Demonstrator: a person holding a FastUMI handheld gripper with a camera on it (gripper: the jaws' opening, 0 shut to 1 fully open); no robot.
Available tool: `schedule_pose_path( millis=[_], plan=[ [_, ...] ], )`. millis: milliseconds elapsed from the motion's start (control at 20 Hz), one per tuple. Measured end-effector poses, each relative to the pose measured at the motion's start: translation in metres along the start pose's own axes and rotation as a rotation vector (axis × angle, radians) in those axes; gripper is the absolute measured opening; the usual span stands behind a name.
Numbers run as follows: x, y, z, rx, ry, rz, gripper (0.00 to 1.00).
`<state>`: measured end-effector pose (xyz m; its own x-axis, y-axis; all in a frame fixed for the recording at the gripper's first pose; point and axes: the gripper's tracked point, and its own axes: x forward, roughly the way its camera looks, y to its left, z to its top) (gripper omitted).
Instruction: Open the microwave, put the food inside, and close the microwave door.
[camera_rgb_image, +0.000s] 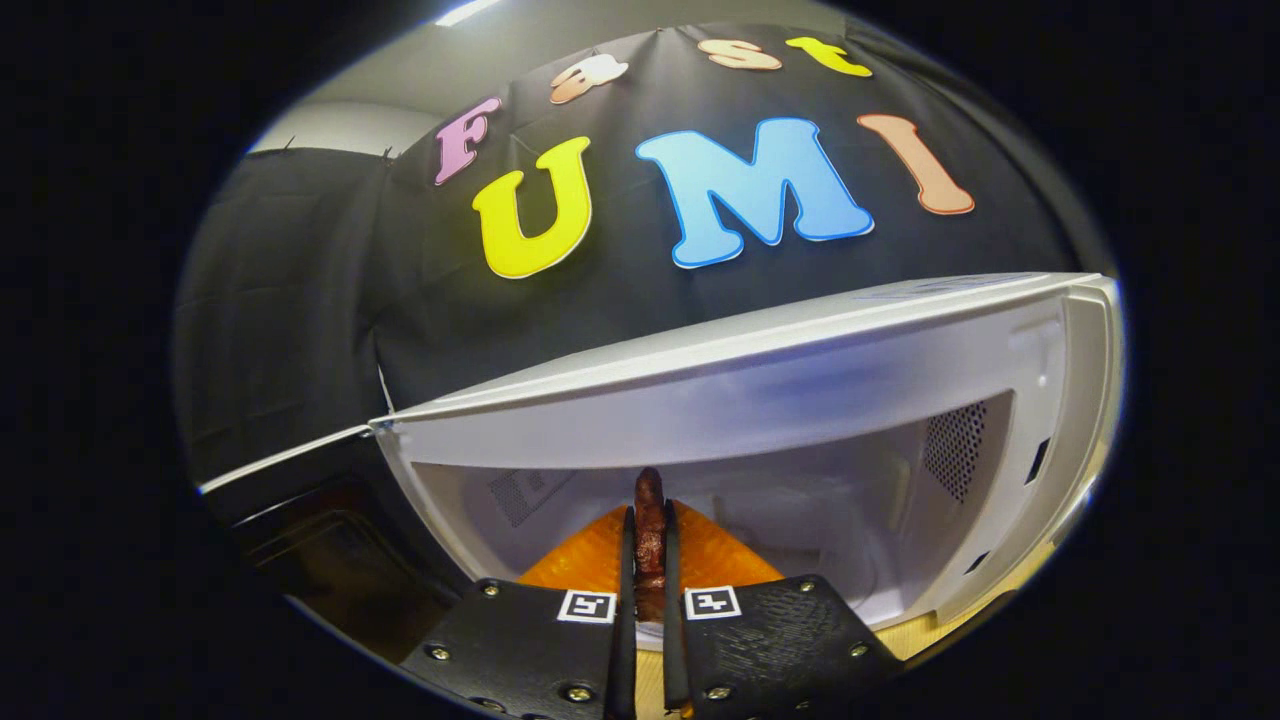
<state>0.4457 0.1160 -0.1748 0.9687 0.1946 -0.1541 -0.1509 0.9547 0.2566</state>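
Note:
A white microwave stands open just ahead, its door swung out to the left. My gripper is shut on a thin dark brown piece of food, which stands upright between the two fingers and sticks out past their tips. Behind the fingers lies an orange plate, at the front of the microwave's cavity. The food is held at the cavity's mouth, above the plate.
The cavity's right wall carries a perforated vent, and its back wall has a small grille. A light wooden tabletop shows under the microwave's right corner. The dark door pane fills the space left of the fingers.

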Motion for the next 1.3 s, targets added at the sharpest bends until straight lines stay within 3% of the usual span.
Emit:
schedule_pose_path(
  millis=[300,400,500,650,750,950,1050,1300],
  plan=[
    [0.011,-0.017,0.0,-0.163,-0.042,-0.079,0.14],
    [0.014,-0.033,-0.005,-0.223,-0.035,-0.131,0.26],
    [0.018,-0.041,-0.006,-0.216,-0.032,-0.118,0.32],
    [0.024,-0.059,-0.013,-0.184,0.002,-0.171,0.41],
    [0.026,-0.06,-0.015,-0.171,0.007,-0.145,0.47],
    [0.028,-0.08,-0.021,-0.182,0.021,-0.195,0.58],
    [0.028,-0.087,-0.024,-0.23,0.022,-0.218,0.69],
    [0.031,-0.077,-0.04,-0.373,0.009,-0.192,0.79]
  ],
)
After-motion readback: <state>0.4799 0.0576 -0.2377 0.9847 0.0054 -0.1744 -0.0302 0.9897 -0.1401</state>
